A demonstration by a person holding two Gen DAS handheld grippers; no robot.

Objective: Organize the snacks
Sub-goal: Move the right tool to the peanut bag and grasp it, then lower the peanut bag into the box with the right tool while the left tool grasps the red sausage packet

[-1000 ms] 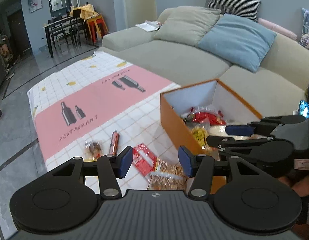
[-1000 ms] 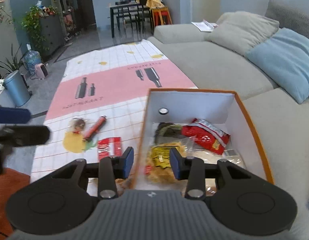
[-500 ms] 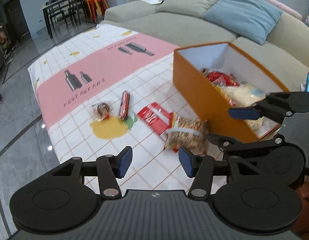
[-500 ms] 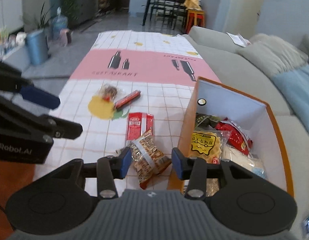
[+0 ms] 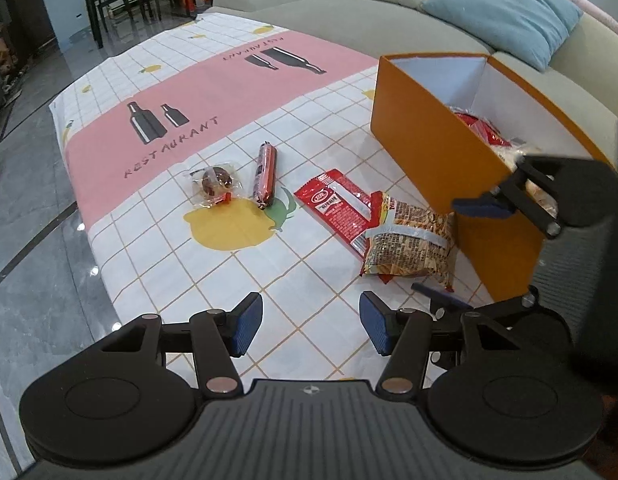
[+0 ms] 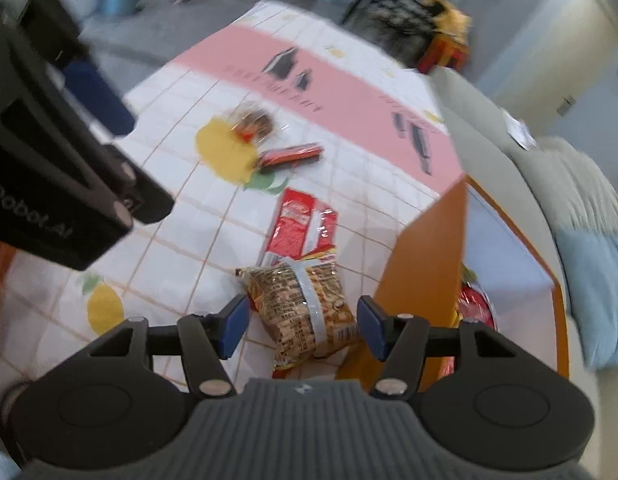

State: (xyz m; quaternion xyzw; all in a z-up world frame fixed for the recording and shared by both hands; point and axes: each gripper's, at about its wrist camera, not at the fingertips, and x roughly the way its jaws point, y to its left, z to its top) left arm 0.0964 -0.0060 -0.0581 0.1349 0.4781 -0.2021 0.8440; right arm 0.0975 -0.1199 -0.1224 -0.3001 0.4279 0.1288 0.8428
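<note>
Right gripper [image 6: 301, 328] jaws just been opening, brown noodle packet [image 6: 305, 308] between pads (untouched, on tablecloth [image 5: 157, 240]), left gripper [image 5: 311, 328] wide open, empty, red sachet [image 5: 337, 206], sausage [image 5: 265, 174], orange box [image 5: 437, 152] of snacks beyond.

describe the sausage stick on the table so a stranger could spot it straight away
Start at the orange box on the checked tablecloth and look away from it, past the two flat packets beside it. The sausage stick lies by the printed lemon, next to a clear-wrapped round snack. It is the only slim red tube.
</note>
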